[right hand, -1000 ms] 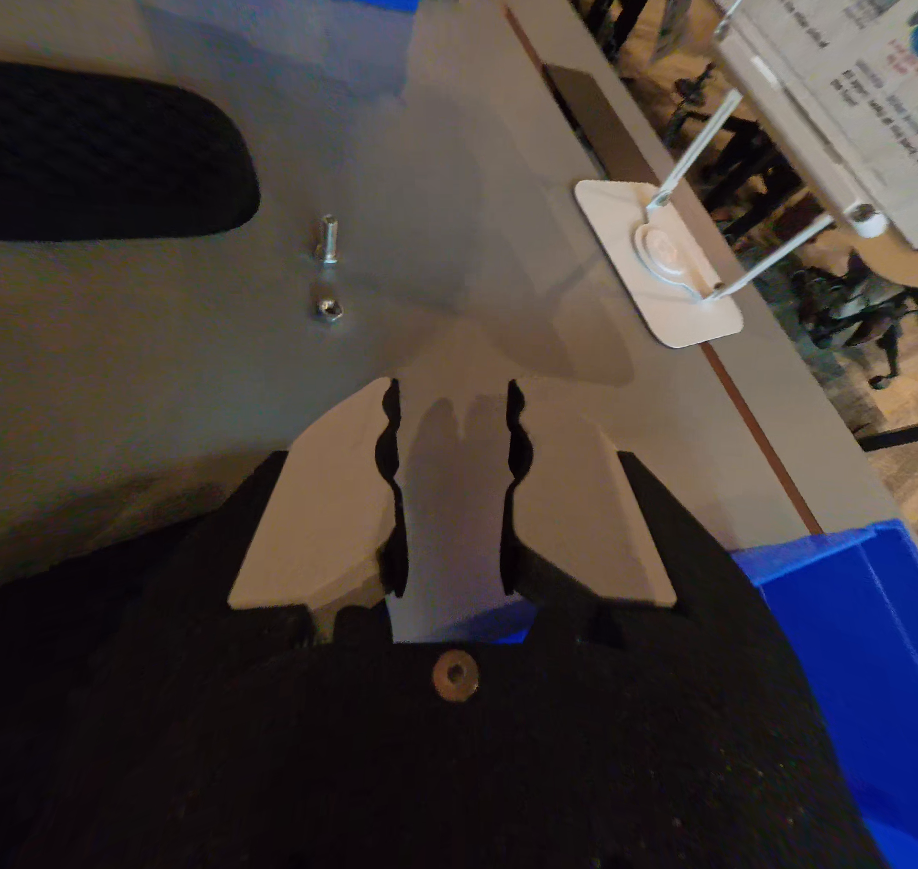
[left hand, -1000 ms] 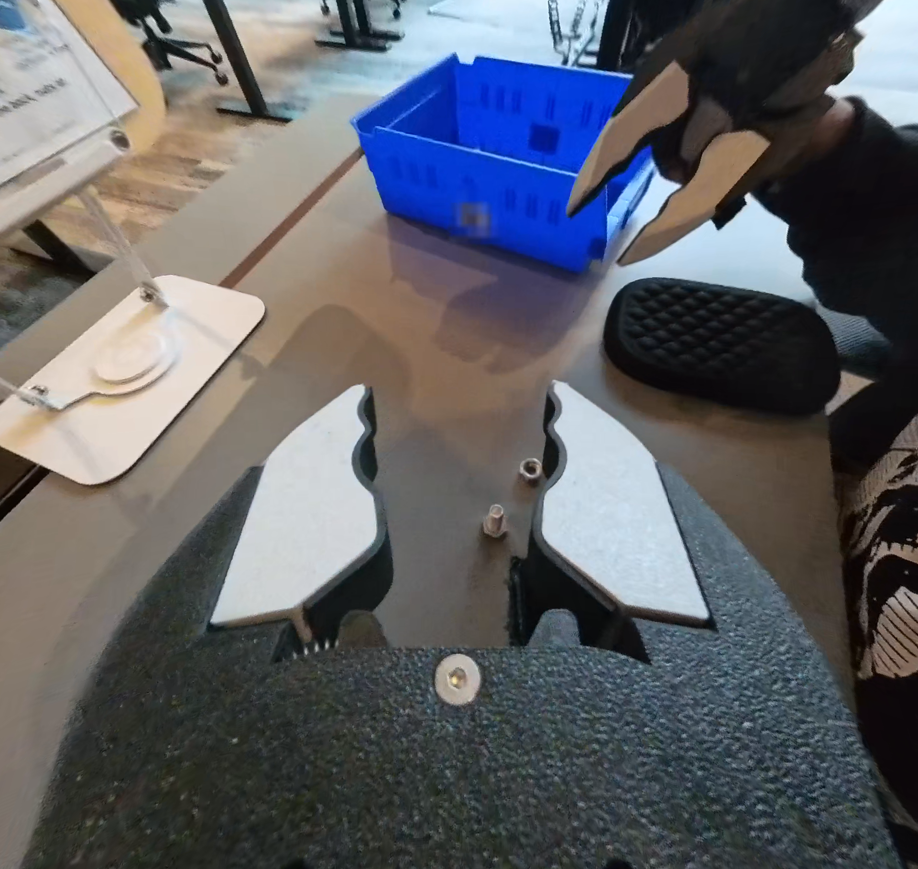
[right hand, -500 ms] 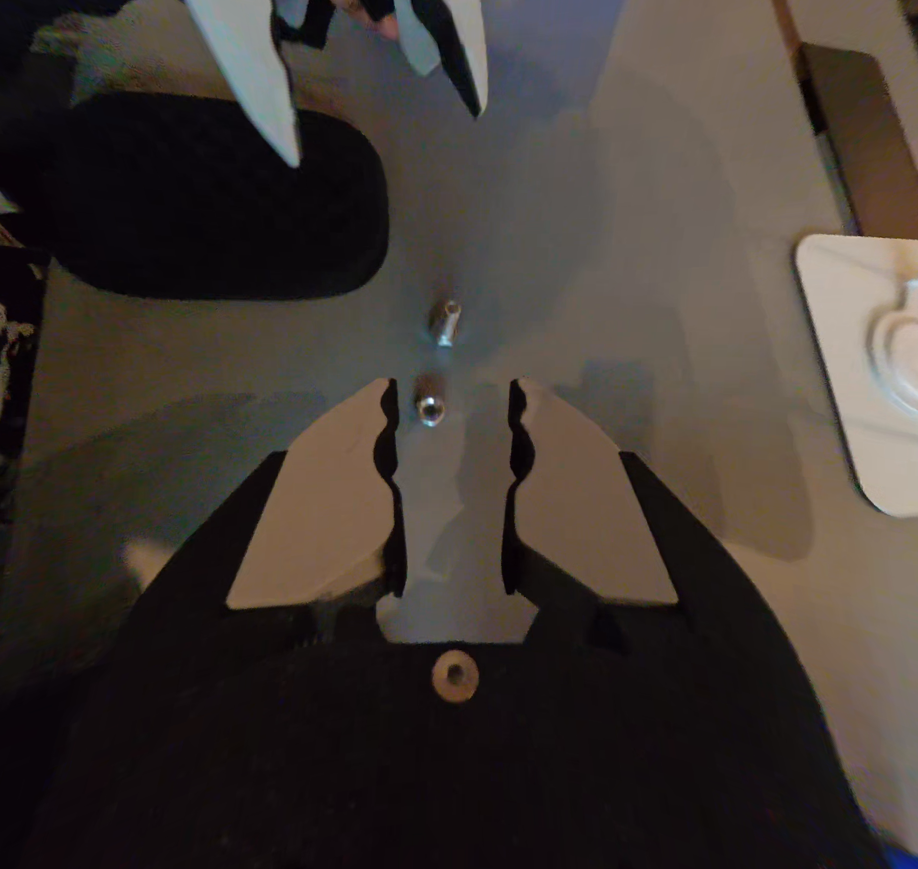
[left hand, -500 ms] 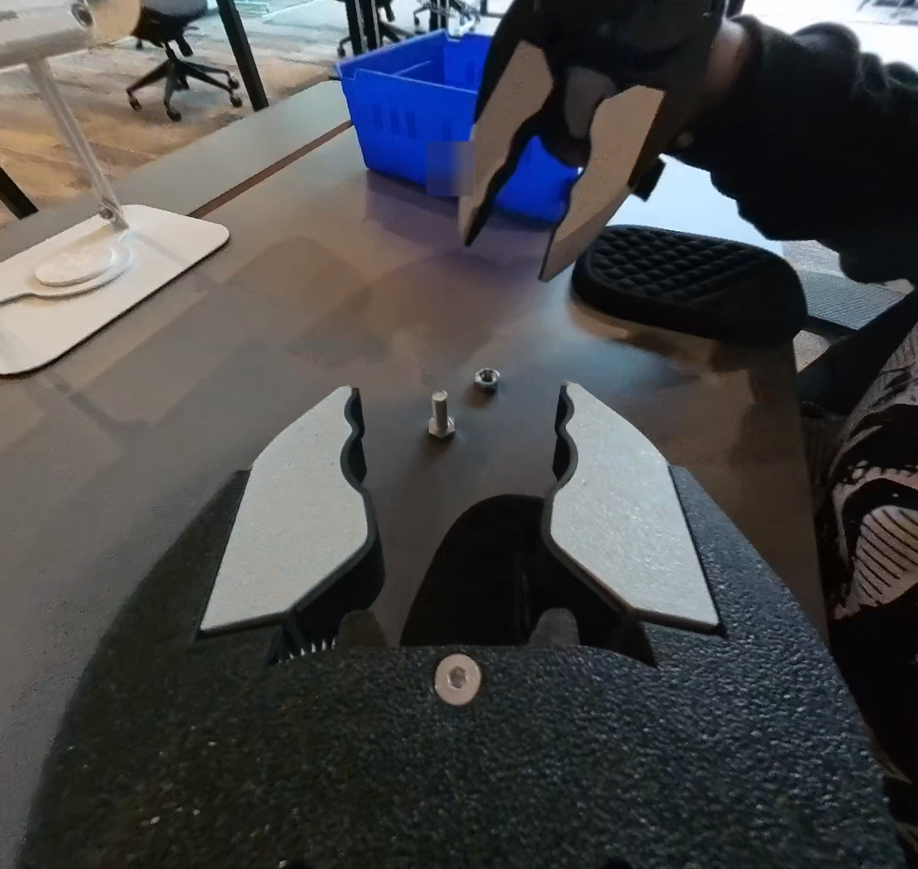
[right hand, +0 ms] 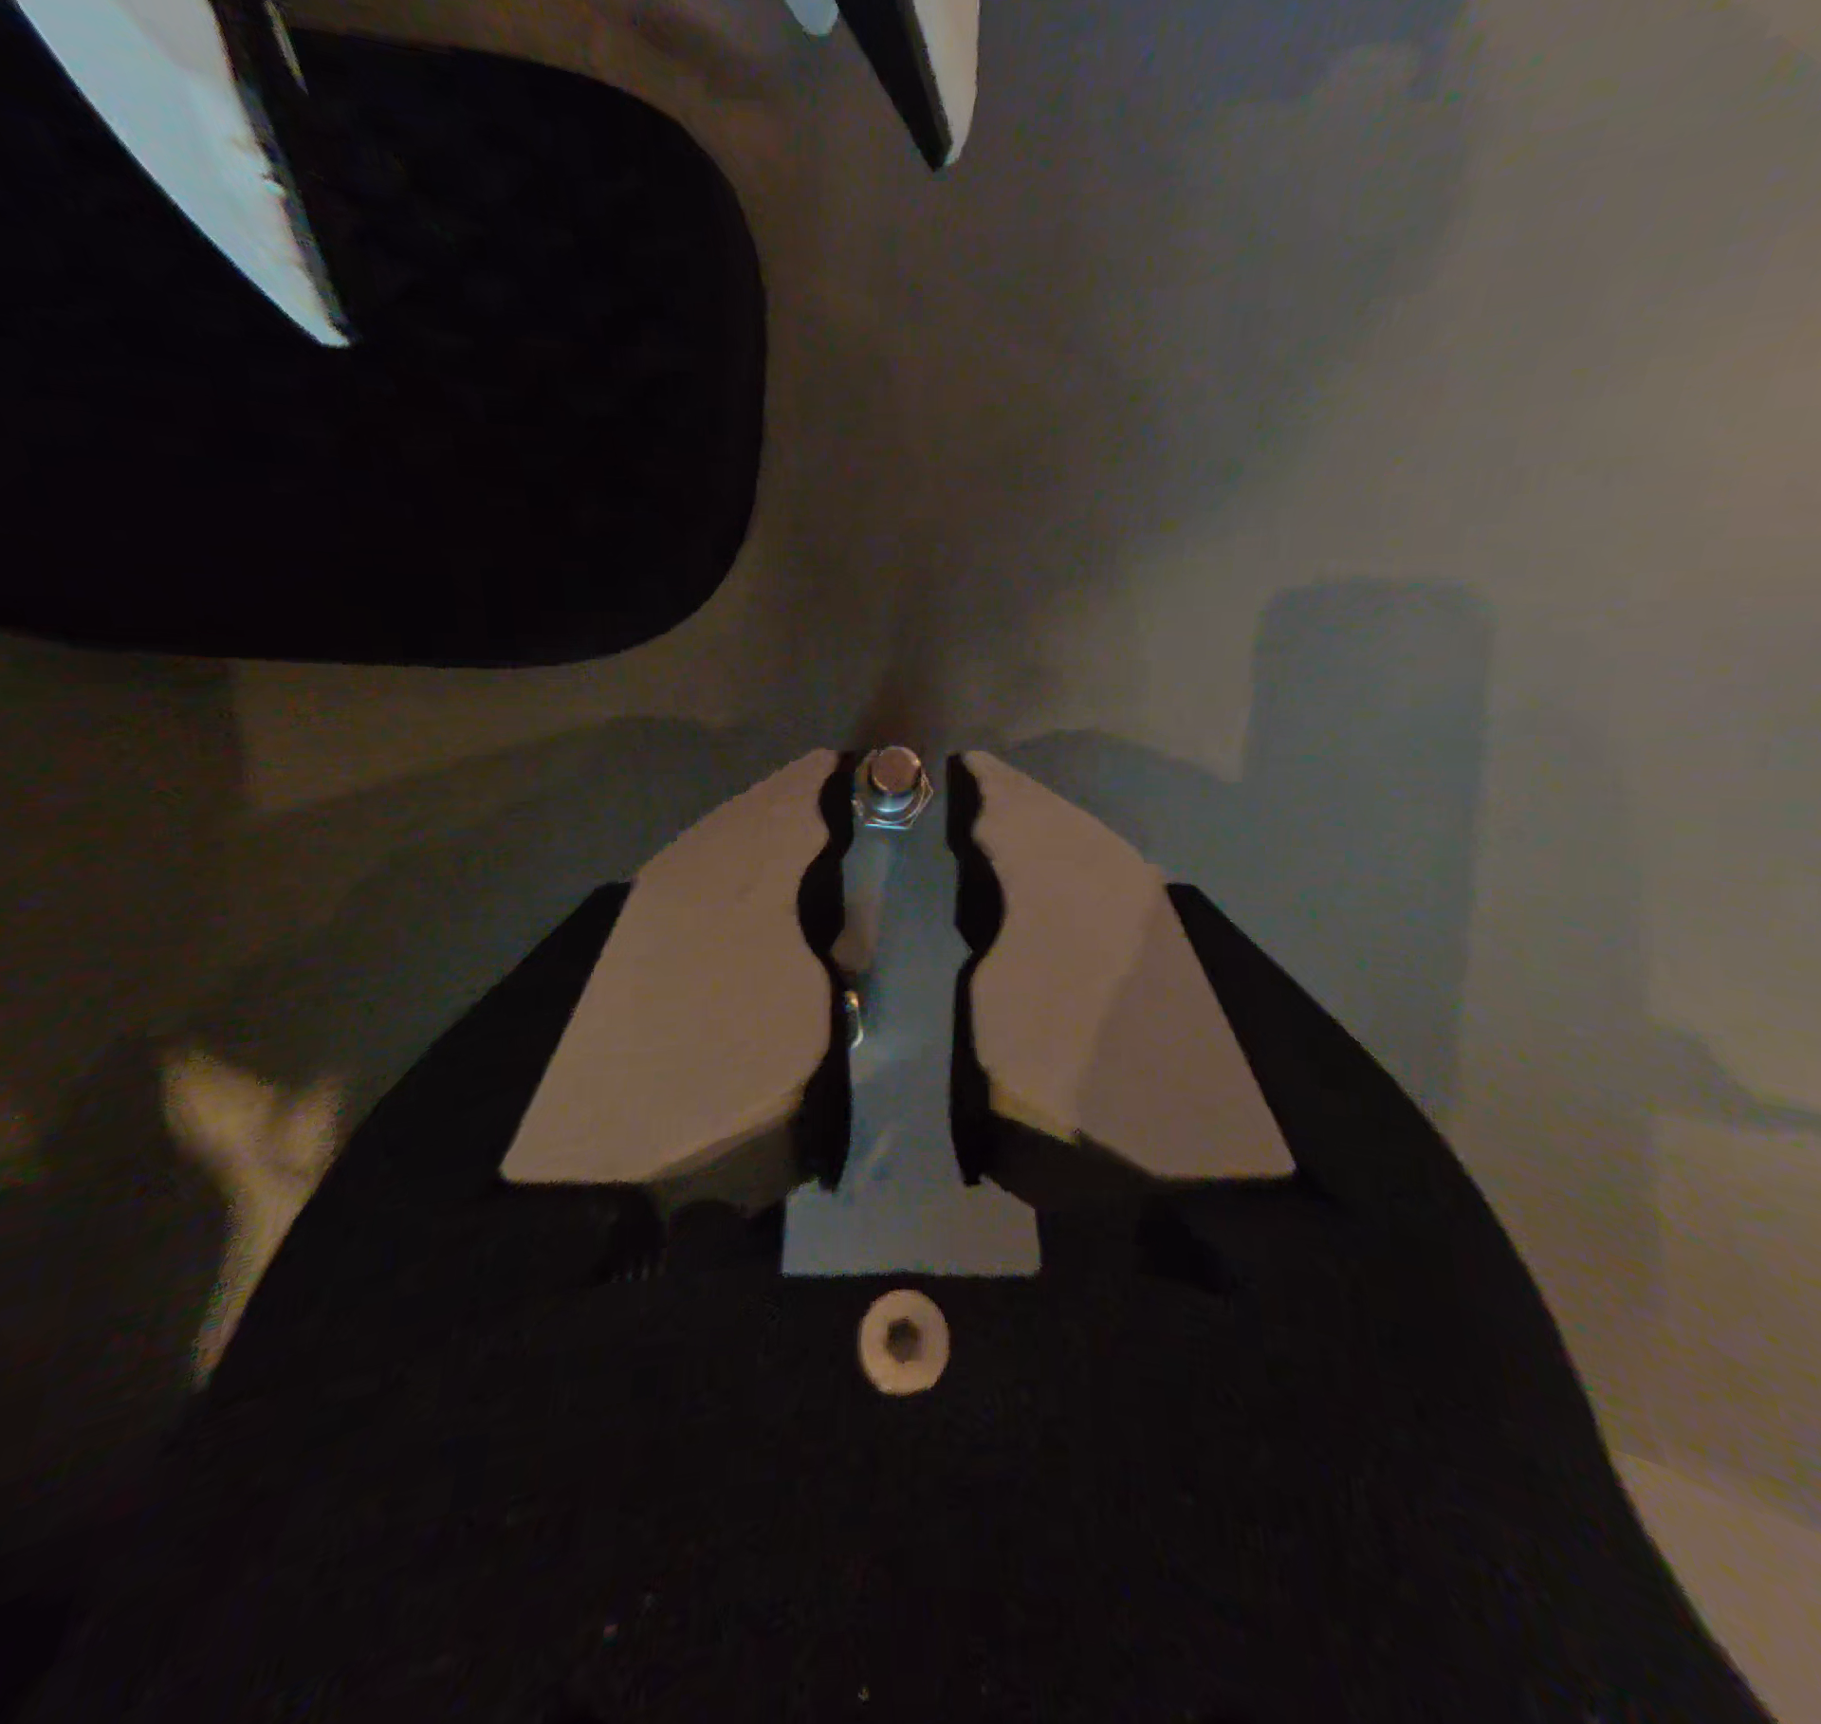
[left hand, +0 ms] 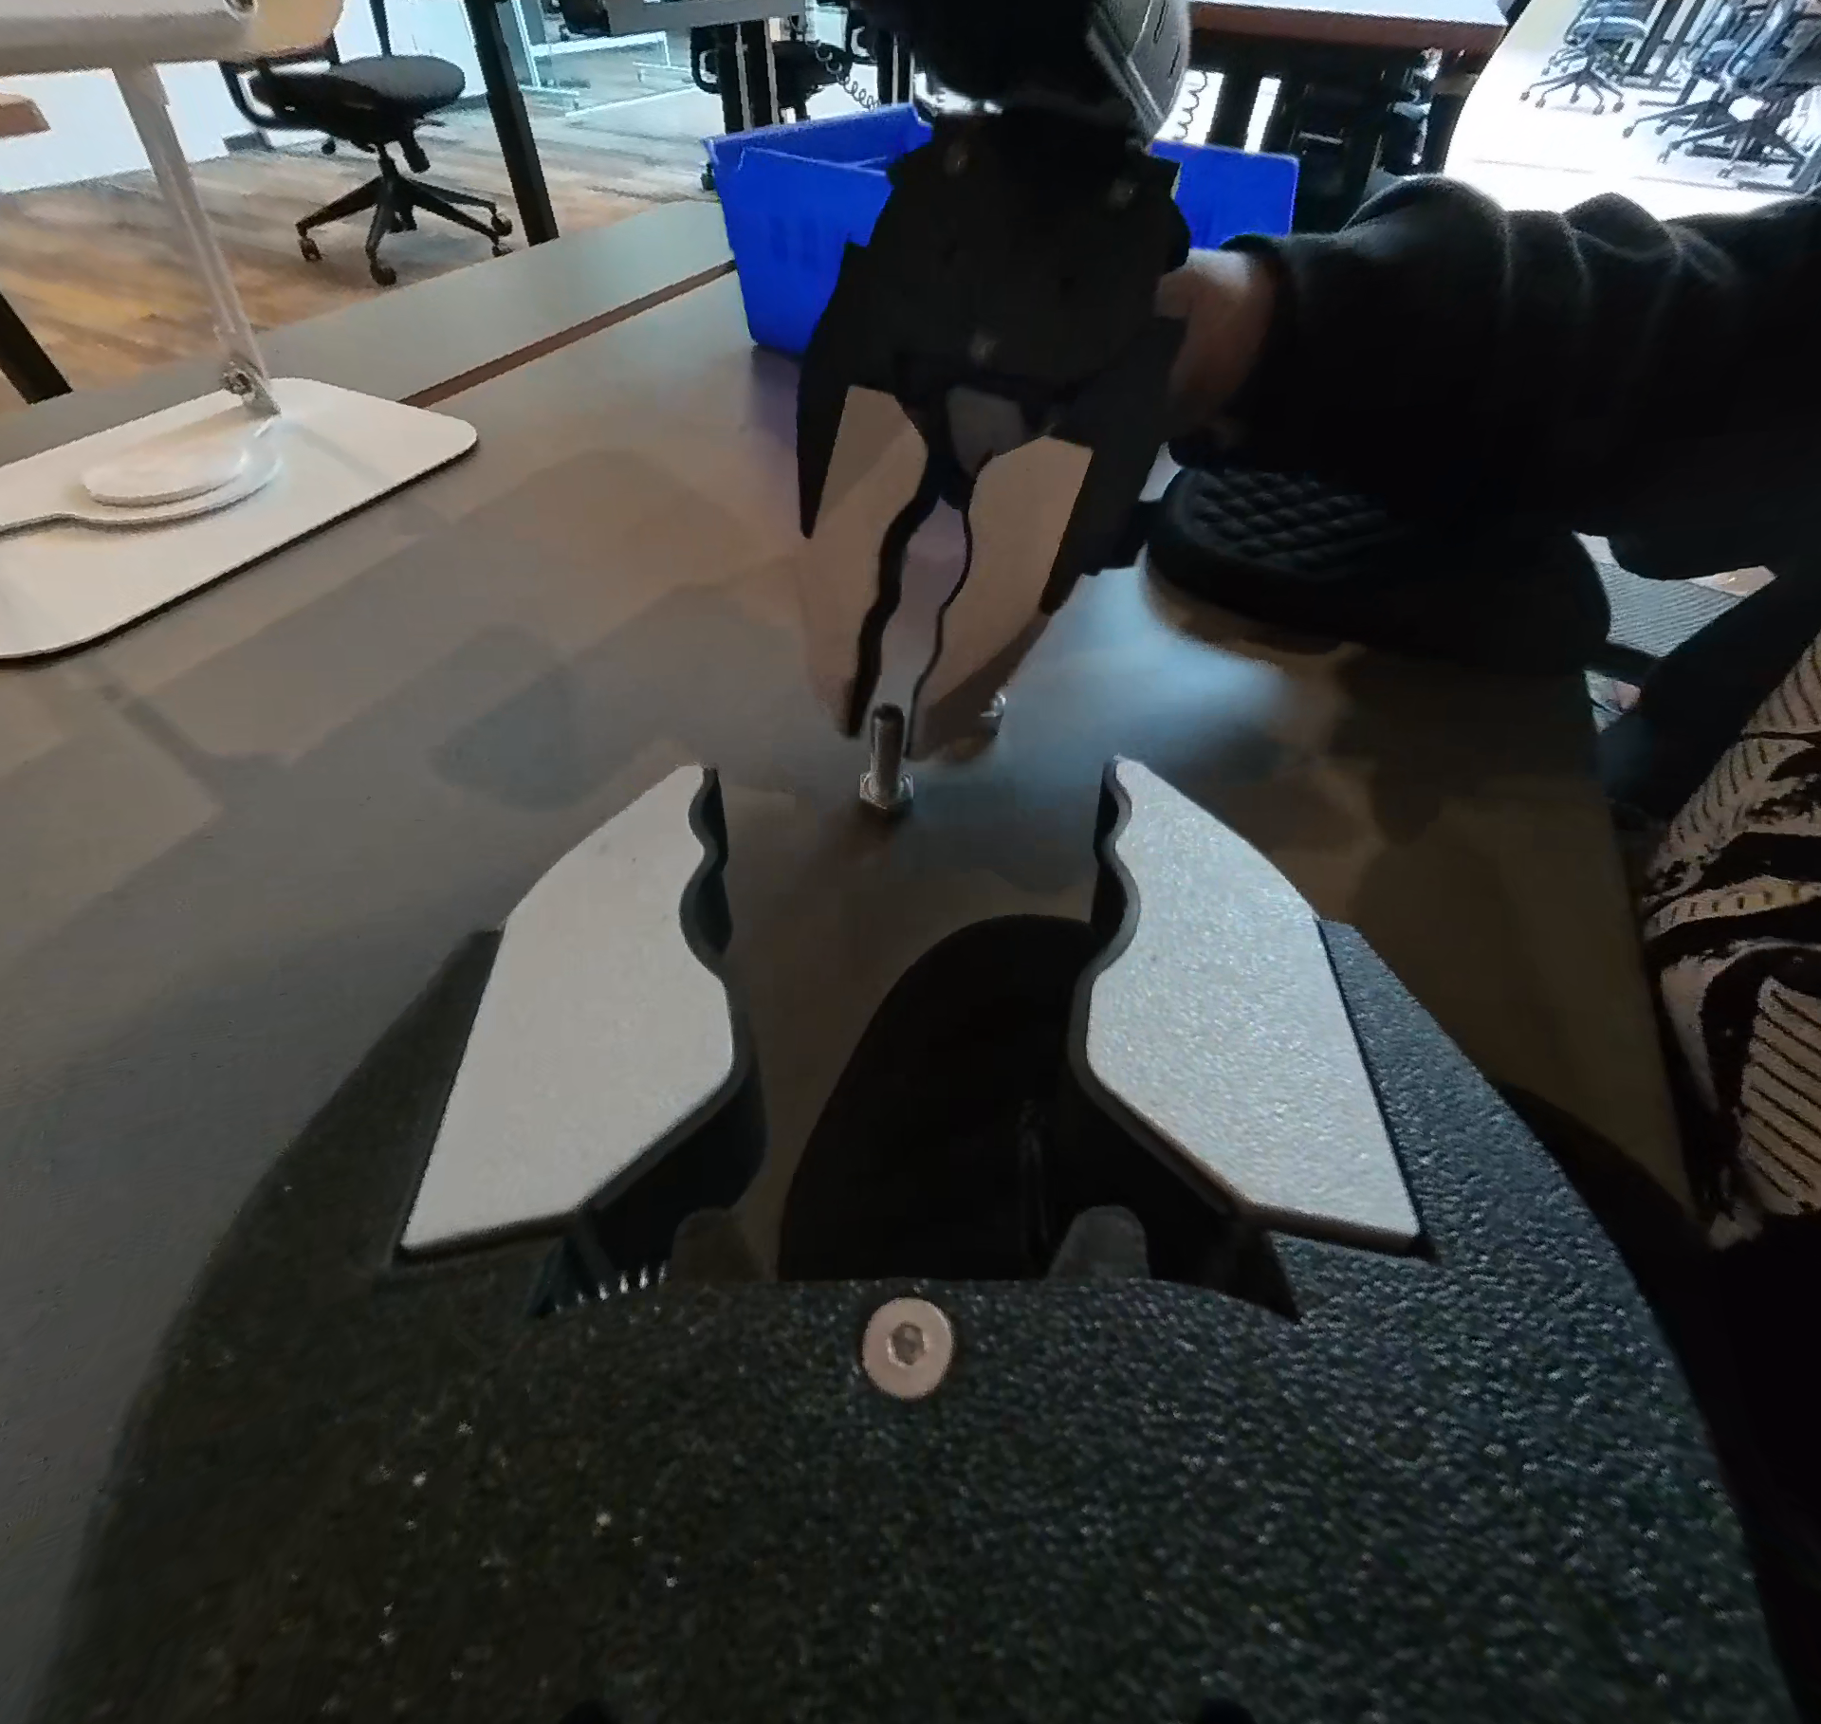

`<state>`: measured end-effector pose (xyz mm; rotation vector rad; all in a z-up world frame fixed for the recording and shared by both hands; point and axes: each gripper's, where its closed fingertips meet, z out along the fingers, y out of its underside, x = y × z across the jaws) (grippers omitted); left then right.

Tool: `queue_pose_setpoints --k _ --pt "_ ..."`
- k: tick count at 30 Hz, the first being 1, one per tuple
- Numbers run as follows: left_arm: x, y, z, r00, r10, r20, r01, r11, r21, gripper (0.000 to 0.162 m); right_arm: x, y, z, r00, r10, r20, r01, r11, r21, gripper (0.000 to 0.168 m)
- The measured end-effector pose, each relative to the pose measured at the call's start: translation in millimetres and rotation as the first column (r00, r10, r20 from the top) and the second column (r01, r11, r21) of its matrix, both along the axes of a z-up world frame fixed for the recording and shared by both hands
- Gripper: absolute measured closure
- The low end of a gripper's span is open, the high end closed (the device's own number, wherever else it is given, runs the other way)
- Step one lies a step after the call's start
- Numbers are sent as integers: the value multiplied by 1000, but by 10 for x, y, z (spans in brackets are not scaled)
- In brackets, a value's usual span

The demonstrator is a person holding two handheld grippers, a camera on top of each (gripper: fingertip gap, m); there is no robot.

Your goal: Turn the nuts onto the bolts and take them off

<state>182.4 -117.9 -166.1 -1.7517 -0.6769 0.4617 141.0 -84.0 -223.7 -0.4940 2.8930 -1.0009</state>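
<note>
A small silver bolt (left hand: 885, 758) stands on its head on the dark table (left hand: 443, 790). A silver nut (left hand: 991, 706) lies just behind it. My right gripper (left hand: 889, 733) reaches down from above, its tips on either side of the bolt's top. In the right wrist view the bolt (right hand: 893, 788) sits between the right gripper's (right hand: 895, 762) tips with a thin gap on each side, and a sliver of the nut (right hand: 855, 1017) shows at the left finger's edge. My left gripper (left hand: 911, 772) is wide open and empty, low over the table just in front of the bolt.
A blue bin (left hand: 788, 228) stands at the back of the table. A black padded rest (left hand: 1330, 554) lies to the right, under a person's black sleeve (left hand: 1527, 347). A white stand base (left hand: 246, 494) is at the left. Chairs and desks stand beyond. My hands' fingertips stand some 8 cm from each other.
My right gripper has come down from above the table onto the bolt and its jaws have narrowed. My left gripper has stayed open facing the bolt.
</note>
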Motion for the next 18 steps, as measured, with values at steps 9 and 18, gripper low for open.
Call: queue_pose_setpoints --k 9,18 --pt "-46 173 12 998 -53 -18 53 999 -1 93 118 -39 698 996 41 79 -31 991 -131 159" --pt "-148 497 301 990 -111 -91 112 994 1 98 519 -178 1402 983 155 100 -129 965 -227 159"
